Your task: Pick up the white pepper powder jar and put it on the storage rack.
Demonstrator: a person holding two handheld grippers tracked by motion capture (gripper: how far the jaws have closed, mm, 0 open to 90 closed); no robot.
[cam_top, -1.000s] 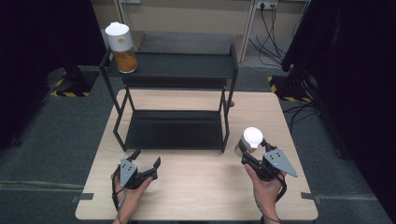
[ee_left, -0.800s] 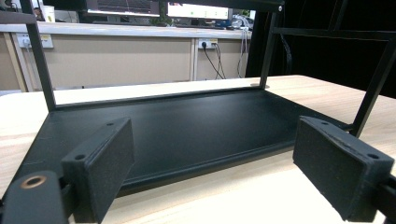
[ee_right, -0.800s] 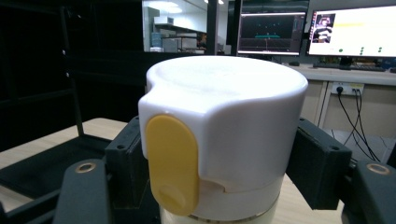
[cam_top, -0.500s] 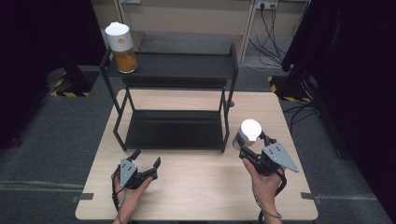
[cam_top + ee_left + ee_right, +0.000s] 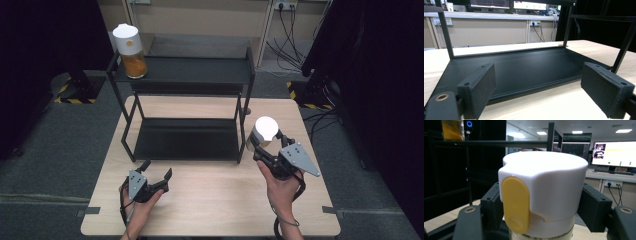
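Currently, readings run from the jaws outward.

Right gripper (image 5: 267,148): jaws pinching the white-lidded jar (image 5: 541,192), one black pad pressed against each side of the lid's lower part.
Jar lid: white, flat-topped, with a yellow oval tab (image 5: 515,203) facing the right gripper's camera; a clear body with pale contents starts just below the jaws.
Jar position: between the right jaws, upright, beside the rack's front right post (image 5: 241,134) in the high view. Whether its base touches the table cannot be told.
Right hand (image 5: 280,187): wrapped around the gripper body behind the jaws; grey three-cornered plate (image 5: 299,158) on top.
Left gripper (image 5: 155,176): jaws spread wide with nothing between them.
Ahead of the left jaws: the lower shelf (image 5: 524,67) of the black rack, bare, its front edge near the jaw tips.
Left hand (image 5: 140,200): holding the gripper low over the wooden table (image 5: 215,200), near its front edge.
Beyond both grippers: the rack's upper shelf (image 5: 195,70), carrying a second jar (image 5: 130,45) with a white lid and orange contents at the corner far to the left.
Separation: the two grippers are well apart, one toward each side of the table.
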